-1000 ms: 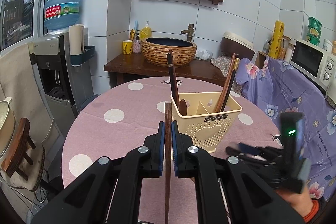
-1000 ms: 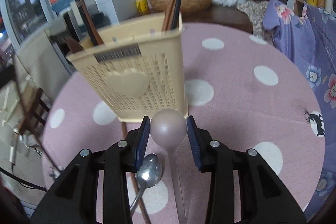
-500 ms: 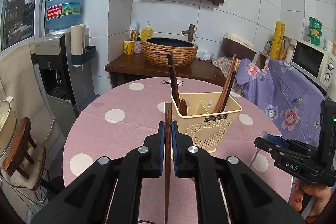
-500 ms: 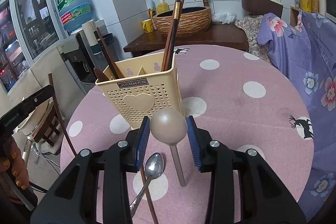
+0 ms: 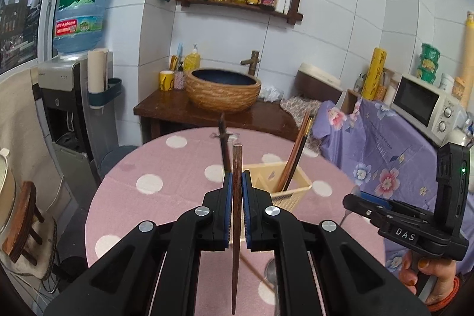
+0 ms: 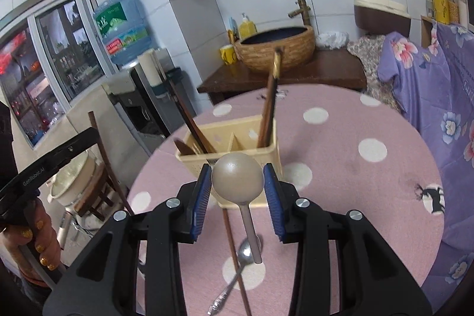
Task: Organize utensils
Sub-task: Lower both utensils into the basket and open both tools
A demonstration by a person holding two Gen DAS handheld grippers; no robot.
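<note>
your left gripper is clamped on a dark wooden chopstick, stick upright between the blue pads, top end poking above the fingertips, lower end hanging below. your right gripper is closed on the round bowl of a grey-beige spoon, both pads pressing its sides, handle pointing down toward the table. both grippers sit above the tabletop, clear of it.

the cream utensil basket stands on the pink polka-dot table, just ahead of your right gripper and ahead and slightly right of your left one. its left compartment holds dark utensils leaning left, the right compartment holds chopsticks leaning up and right, and the middle section looks free.

a metal spoon and one loose chopstick lie crossed on the table under your right gripper, near the front edge. open pink cloth to the right of the basket, up to the purple floral cover past the table rim. left rim drops off toward a wooden stool.
</note>
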